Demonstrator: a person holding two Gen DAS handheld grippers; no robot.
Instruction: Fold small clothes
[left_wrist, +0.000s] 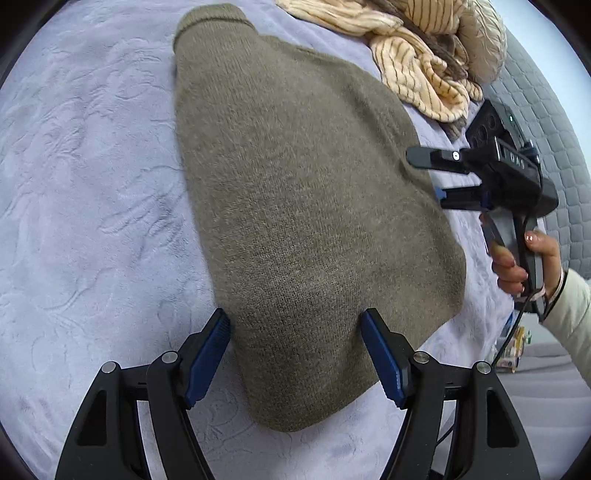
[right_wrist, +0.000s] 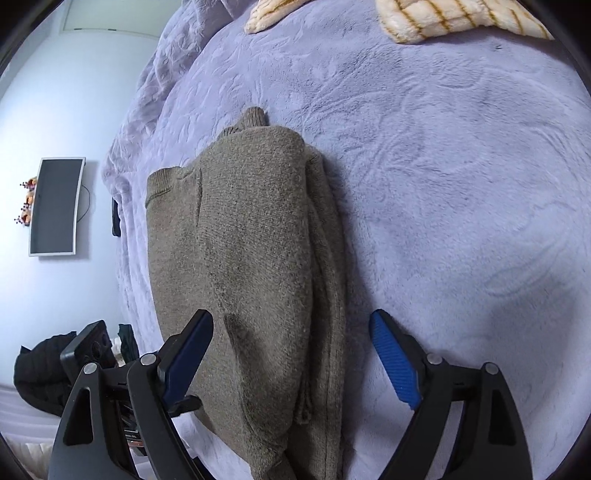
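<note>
The sweater (left_wrist: 295, 206), already folded narrow, lies centre frame on the blanket (left_wrist: 92, 184). The left gripper (left_wrist: 295, 354) and right gripper (right_wrist: 291, 354) are both held open, empty, straddling its near end, probably for the next fold.

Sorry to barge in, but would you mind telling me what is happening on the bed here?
A person is folding a small olive-brown knitted sweater on a lavender plush blanket, with a hand-held gripper in each hand. The sweater lies partly folded. The left hand-held gripper straddles its near end, jaws open, and the right hand-held gripper stands open over its side edge. A striped cream garment waits behind it.
</note>
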